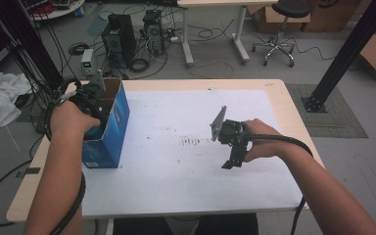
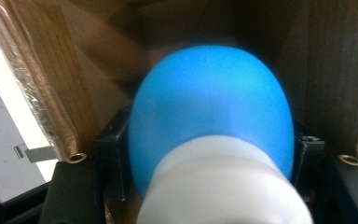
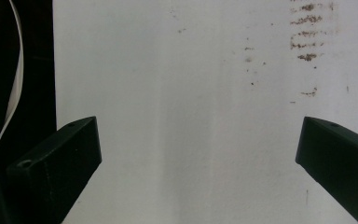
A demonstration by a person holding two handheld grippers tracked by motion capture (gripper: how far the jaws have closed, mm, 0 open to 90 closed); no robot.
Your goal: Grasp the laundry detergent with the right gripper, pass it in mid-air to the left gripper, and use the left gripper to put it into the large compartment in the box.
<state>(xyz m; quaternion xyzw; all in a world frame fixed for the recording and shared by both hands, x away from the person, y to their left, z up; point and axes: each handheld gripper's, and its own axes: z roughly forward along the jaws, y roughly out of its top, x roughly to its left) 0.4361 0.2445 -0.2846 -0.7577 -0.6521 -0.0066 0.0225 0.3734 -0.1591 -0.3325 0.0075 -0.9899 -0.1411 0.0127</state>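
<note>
We see the left tongs down inside the blue box at desk left, clamped on a blue-and-white bulb-shaped obj, long axis along the jaws, while right tongs hover wide, w/ nothing between, well apart.

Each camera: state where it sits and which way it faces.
High view: above the person's side, facing forward and down on the white table; both forearms, the left tool in the blue box, the right tool.
Left gripper view: on the left tool, facing into the box's brown inside; its jaws flank a blue-and-white object.
Right gripper view: on the right tool, facing down; jaws wide apart.
Shared: high and right gripper views both show the table's brown smudges.
</note>
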